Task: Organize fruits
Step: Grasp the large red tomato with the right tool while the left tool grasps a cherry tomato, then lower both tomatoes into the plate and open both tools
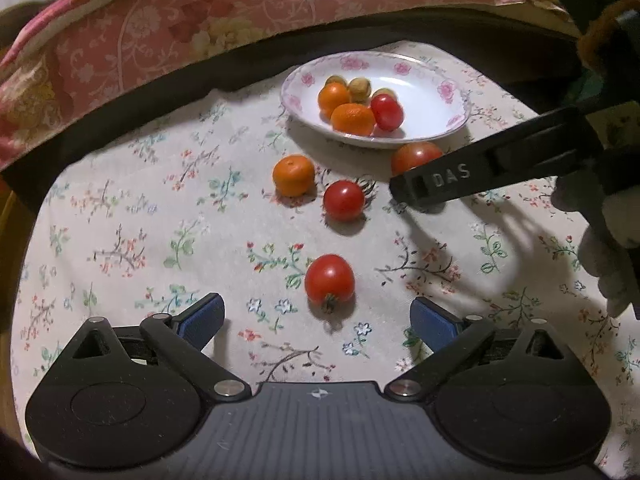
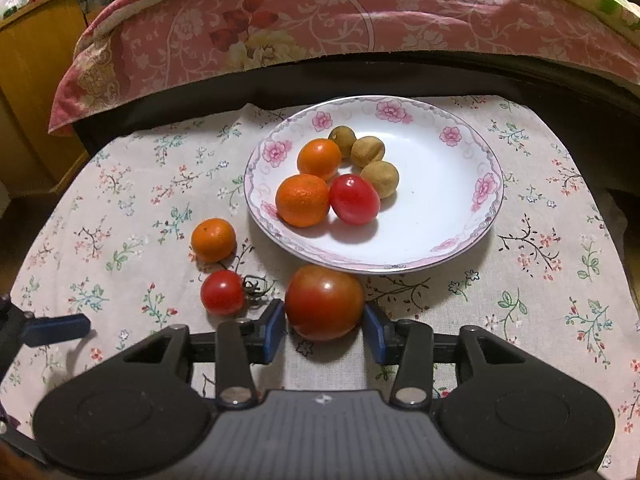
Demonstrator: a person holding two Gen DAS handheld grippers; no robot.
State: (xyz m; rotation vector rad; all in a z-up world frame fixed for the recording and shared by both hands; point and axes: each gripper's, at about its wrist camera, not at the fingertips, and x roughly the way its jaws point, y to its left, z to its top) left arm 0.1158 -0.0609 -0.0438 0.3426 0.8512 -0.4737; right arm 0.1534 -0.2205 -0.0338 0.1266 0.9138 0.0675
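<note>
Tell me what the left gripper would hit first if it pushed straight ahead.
Probably the nearest tomato, lying on the cloth just ahead of the open left gripper, roughly on its centre line.

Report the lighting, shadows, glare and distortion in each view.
Left wrist view: dim warm light, the right gripper casts a soft shadow on the tablecloth, fisheye bends the edges. Right wrist view: glare spots on the large tomato, the plate rim sharp, corners darkened.
</note>
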